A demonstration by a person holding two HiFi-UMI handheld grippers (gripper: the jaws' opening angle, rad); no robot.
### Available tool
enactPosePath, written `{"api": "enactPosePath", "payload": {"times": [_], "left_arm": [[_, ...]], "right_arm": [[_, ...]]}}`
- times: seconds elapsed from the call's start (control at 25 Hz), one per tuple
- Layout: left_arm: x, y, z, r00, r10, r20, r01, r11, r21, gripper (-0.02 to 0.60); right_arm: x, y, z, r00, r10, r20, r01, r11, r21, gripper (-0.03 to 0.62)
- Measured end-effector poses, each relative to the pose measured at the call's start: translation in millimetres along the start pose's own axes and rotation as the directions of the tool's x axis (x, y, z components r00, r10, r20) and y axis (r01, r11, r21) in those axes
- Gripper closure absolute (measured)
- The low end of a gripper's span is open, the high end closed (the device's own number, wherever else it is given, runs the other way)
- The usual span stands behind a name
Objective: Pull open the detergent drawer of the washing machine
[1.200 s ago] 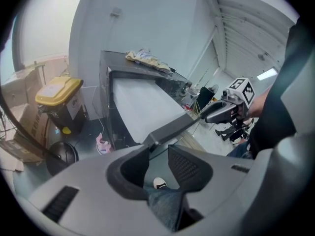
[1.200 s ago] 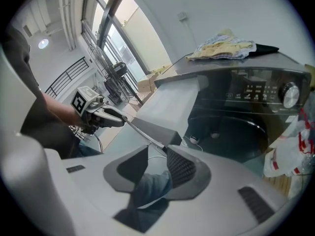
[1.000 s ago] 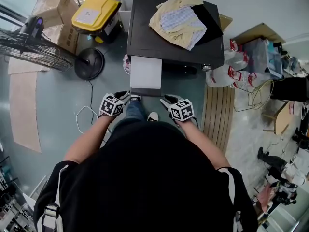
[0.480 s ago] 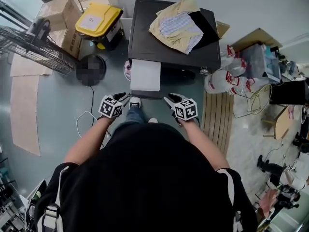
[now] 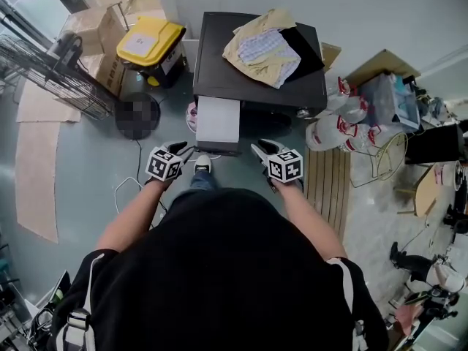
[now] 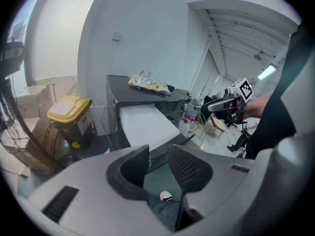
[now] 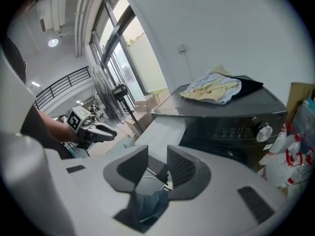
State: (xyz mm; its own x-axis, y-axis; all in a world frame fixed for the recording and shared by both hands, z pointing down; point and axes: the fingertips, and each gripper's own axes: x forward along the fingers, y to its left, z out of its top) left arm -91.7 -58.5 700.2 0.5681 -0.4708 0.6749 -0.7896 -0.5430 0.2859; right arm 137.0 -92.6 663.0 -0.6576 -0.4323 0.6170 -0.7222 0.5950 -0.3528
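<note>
Grey floor [image 5: 88, 167]; drawer [image 5: 217, 121] juts lengthwise toward person [image 5: 219, 269].

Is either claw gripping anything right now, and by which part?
Nothing is held. The left claw and the right claw both stand open and empty, short of the washing machine.
</note>
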Motion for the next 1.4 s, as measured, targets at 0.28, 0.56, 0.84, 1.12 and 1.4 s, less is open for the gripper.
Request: {"api": "enactPosePath", "payload": {"times": [0.28, 0.56, 0.84, 1.12, 1.4], "left_arm": [[-17, -8, 28, 0.997, -0.001, 0.081, 0.005, 0.999, -0.039, 0.457], [-27, -14, 45, 0.991, 0.003, 0.132, 0.001, 0.999, -0.033, 0.457], [-33, -19, 44, 0.989, 0.011, 0.147, -0.006, 0.999, -0.037, 0.457], [-36, -27, 48, 0.986, 0.022, 0.168, -0.018, 0.999, -0.027, 0.459], [-35, -35, 47, 0.984, 0.024, 0.174, -0.019, 0.999, -0.034, 0.459]], "right_arm": [[-20, 1, 13, 0.999, -0.012, 0.053, 0.013, 1.000, -0.010, 0.476], [-38, 4, 25, 0.995, -0.023, 0.101, 0.026, 0.999, -0.036, 0.485], [-60, 1, 30, 0.990, -0.036, 0.137, 0.042, 0.998, -0.045, 0.494], [-79, -5, 29, 0.985, -0.050, 0.163, 0.057, 0.998, -0.040, 0.496], [-97, -15, 16, 0.982, -0.071, 0.176, 0.073, 0.997, -0.009, 0.496]]}}
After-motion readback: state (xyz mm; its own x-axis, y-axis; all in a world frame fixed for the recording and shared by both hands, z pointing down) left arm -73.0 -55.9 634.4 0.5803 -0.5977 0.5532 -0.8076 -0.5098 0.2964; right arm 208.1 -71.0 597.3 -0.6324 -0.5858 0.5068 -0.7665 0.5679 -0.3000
